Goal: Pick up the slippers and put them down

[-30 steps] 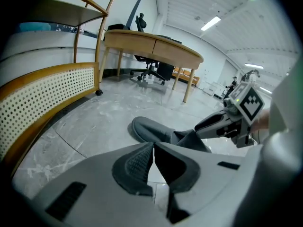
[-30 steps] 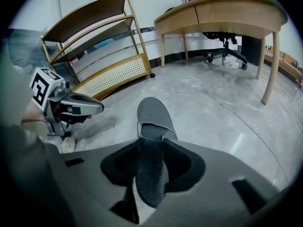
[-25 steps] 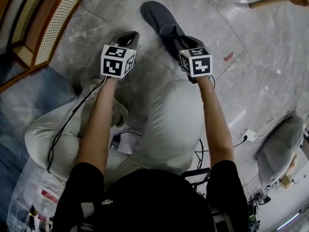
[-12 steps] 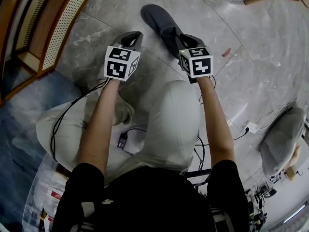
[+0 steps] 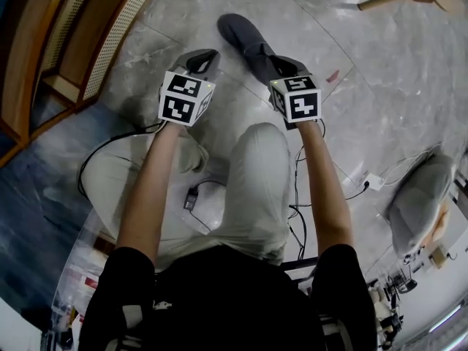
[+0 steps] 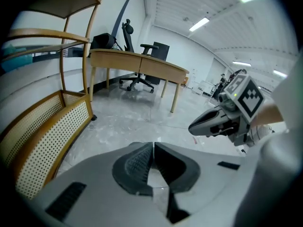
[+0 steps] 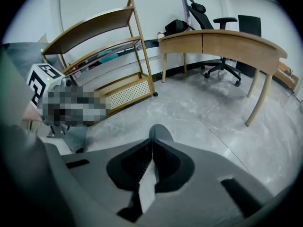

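Just one slipper (image 5: 244, 36) beyond right tongs (image 7: 152, 144)

The left hand-held gripper (image 6: 153, 146) has its grey jaws pressed together, nothing between them, over pale marble floor (image 6: 132, 118). A cane-panelled wooden shelf unit (image 6: 47, 136) stands left; a curved wooden desk (image 6: 137, 63) and black office chair (image 6: 127, 34) stand behind.

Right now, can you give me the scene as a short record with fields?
Left gripper: jaws shut, empty
Right gripper: jaws just closed, nothing between them
Slipper: dark grey, just beyond the right jaws, apparently on the floor
Shelf: wooden, to the left
Desk: wooden, far ahead, office chair behind
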Available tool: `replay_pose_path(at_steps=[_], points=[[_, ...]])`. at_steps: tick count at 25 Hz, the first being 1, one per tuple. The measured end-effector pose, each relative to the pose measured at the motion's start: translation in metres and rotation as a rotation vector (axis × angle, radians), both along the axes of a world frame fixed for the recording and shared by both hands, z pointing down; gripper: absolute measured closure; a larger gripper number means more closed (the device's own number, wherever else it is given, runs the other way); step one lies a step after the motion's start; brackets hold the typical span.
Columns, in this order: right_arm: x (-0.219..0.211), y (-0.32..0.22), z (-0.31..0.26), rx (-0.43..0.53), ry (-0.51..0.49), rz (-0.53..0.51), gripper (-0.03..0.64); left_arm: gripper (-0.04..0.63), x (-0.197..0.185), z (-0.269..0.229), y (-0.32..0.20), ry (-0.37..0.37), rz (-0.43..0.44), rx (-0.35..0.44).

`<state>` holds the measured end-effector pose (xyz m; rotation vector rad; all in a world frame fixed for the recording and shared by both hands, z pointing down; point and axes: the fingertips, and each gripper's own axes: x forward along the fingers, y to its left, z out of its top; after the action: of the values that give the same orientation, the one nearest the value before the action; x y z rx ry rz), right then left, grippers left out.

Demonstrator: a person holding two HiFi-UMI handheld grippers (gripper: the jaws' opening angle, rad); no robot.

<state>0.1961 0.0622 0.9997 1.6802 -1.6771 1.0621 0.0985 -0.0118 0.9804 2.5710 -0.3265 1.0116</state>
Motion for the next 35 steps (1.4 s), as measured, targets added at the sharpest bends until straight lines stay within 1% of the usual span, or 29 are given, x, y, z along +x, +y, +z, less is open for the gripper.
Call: replay_pose_path(at_steps=[6,10,14,18,21,24,29,35], points=[[-0.005,-0.003,-0.068,0.006,0.003,0.006,0.617,0.583,0.001,-0.065,-0.01,0.026,-0.017,0.001],[-0.004,-0.002,-0.129,0.035,0.007,-0.009,0.617,0.583,-0.001,-0.116,-0.01,0.014,-0.033,0.018],[-0.006,-0.001,-0.193,0.035,0.025,-0.036,0.618,0.583,-0.004,-0.171,-0.004,0.009,-0.026,0.012],[-0.008,-0.001,-0.246,0.023,0.03,-0.02,0.617,0.583,-0.017,-0.226,-0.006,0.011,-0.008,0.016],[-0.01,-0.001,-0.29,0.025,0.029,-0.022,0.618,0.583,-0.025,-0.269,-0.013,0.004,-0.019,0.027],[-0.01,0.0,-0.336,0.043,0.031,-0.033,0.618,0.583,-0.024,-0.314,-0.015,0.004,-0.028,0.052],[-0.015,-0.003,-0.411,0.079,0.03,-0.045,0.618,0.583,-0.018,-0.4,-0.016,0.046,-0.033,0.085],[-0.022,-0.013,-0.506,0.155,0.04,-0.067,0.618,0.583,-0.009,-0.497,-0.013,0.098,-0.052,0.143]])
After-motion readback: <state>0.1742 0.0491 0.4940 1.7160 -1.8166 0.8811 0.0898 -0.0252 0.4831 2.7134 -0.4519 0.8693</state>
